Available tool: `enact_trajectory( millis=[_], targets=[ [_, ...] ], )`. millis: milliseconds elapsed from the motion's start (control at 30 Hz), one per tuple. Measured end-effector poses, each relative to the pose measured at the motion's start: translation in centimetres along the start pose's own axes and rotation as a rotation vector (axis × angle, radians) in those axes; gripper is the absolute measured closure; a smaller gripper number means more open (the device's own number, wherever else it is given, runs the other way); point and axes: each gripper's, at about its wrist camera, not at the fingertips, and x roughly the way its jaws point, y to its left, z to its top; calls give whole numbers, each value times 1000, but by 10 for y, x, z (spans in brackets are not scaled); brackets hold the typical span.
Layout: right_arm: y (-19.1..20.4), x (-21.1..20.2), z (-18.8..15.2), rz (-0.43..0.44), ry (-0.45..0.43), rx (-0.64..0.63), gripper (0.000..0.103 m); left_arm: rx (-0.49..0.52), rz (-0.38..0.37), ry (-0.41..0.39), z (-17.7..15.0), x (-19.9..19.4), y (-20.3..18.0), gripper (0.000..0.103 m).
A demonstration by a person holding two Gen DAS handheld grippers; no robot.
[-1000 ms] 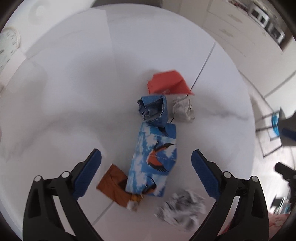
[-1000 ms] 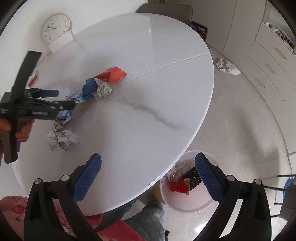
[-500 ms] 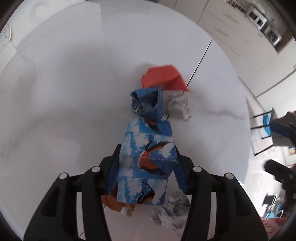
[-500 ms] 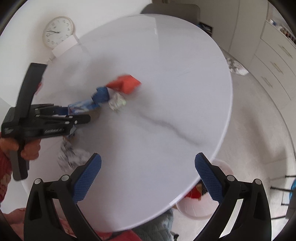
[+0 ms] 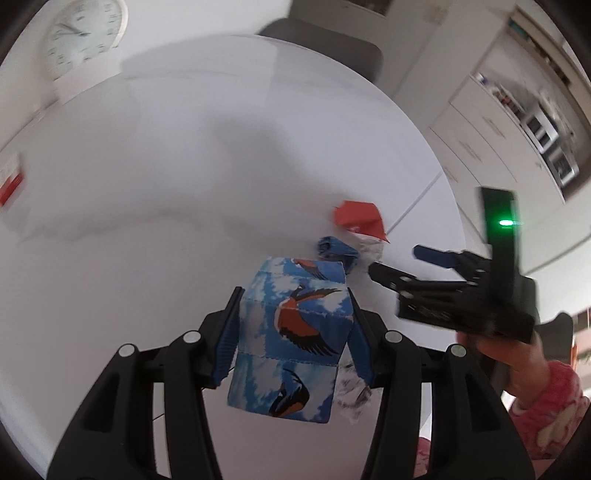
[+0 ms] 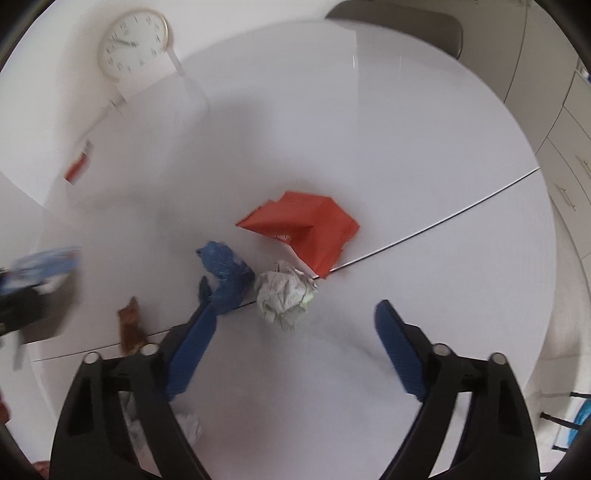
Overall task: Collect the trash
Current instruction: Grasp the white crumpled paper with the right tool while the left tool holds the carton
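Lifted off the table, the bird-print carton [image 5: 291, 332] sits clamped in left jaws; right jaws, narrowing, grip nothing.

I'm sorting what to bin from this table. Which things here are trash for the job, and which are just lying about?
Trash:
- bird-print carton, gripped by left gripper
- red paper
- blue wrapper
- white paper ball, ahead of the open right gripper
- brown scrap

Lying about:
- wall clock
- chair

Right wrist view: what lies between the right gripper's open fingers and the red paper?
A crumpled white paper ball sits there, just before the red paper; the right gripper has been closing, nothing gripped.
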Motion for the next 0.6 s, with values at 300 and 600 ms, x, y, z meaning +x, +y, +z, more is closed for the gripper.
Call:
enact_trajectory(
  millis=[300, 600],
  targets=[
    [3, 17, 8, -18, 34, -9, 70, -53, 30, -25, -29, -10, 30, 53],
    [-19, -24, -12, 39, -4, 31, 70, -8, 40, -33, -26, -7, 2, 53]
  ],
)
